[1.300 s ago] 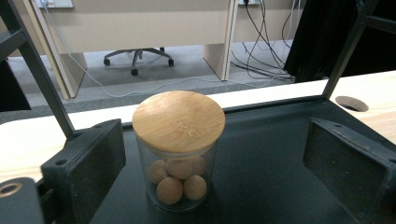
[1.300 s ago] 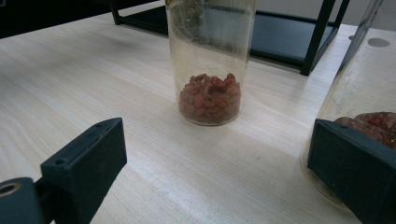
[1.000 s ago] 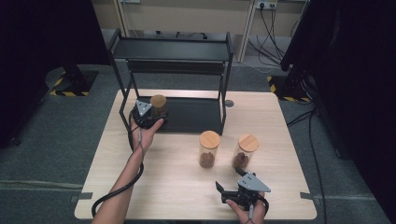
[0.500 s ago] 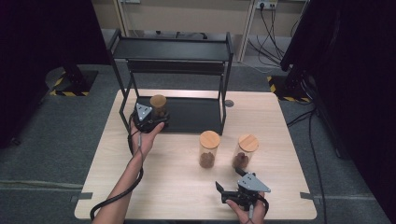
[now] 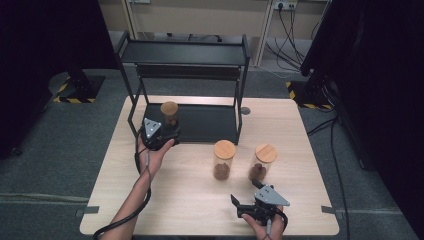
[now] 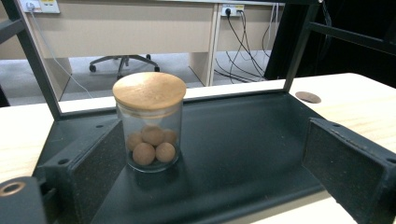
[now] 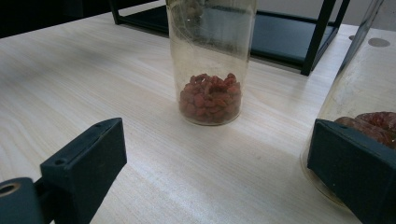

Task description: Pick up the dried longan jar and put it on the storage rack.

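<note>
Short jar: upright on rack lower shelf, at 11 o'clock of its tray, lid on, 5 or so brown balls inside.
Left gripper: jaws wide apart, jar free ahead between them, likely just set down.
Right gripper: jaws spread, nothing held, resting at table's 6 o'clock before 2 tall jars, probably next for shelving.

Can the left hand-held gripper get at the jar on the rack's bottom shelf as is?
Probably yes. The left hand-held gripper is open and faces the jar, which stands alone on the bottom shelf, apart from both jaws, with nothing between.
</note>
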Action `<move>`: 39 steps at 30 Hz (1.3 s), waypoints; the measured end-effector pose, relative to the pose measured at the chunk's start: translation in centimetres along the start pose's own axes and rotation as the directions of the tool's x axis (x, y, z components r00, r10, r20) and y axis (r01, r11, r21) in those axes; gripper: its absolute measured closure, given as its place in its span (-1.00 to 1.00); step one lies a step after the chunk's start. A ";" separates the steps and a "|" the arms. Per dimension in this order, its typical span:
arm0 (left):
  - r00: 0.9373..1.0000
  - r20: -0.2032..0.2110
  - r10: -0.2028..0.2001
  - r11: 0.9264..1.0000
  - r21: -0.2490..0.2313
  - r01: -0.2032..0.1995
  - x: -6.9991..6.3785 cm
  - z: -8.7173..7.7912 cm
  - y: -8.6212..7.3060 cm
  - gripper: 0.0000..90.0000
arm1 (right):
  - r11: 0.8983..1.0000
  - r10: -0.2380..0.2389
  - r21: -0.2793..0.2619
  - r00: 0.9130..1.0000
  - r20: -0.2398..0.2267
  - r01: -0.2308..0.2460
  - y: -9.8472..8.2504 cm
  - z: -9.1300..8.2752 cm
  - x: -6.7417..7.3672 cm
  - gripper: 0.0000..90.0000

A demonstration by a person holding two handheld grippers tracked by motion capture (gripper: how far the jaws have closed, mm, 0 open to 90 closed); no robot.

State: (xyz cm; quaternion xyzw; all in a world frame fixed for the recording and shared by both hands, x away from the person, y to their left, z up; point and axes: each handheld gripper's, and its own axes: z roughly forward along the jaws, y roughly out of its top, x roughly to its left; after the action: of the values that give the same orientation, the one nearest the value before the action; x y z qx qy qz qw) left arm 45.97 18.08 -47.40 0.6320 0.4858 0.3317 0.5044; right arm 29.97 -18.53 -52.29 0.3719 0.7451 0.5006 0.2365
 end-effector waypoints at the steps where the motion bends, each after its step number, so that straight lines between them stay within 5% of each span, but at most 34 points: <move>1: 1.000 0.003 0.001 1.000 0.000 -0.001 -0.1 -0.1 -0.1 -0.87 | 1.000 0.000 0.000 1.000 0.000 0.000 0.0 0.0 0.0 -0.89; 23: 0.999 0.039 -0.020 1.000 0.018 0.019 0.0 -1.8 -2.0 -0.87 | 1.000 -0.002 0.000 1.000 0.000 0.002 0.0 0.0 0.0 -0.89; 39: 0.996 0.092 0.006 0.999 0.035 -0.010 -0.8 -3.9 -3.3 -0.87 | 1.000 -0.001 0.000 1.000 0.003 0.001 0.0 0.0 0.0 -0.89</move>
State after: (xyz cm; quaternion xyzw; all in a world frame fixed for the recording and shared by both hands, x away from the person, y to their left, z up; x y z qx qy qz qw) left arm 41.29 18.57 -49.46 0.6574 0.4654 0.2957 0.5137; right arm 29.96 -18.51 -52.29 0.3722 0.7450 0.5000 0.2377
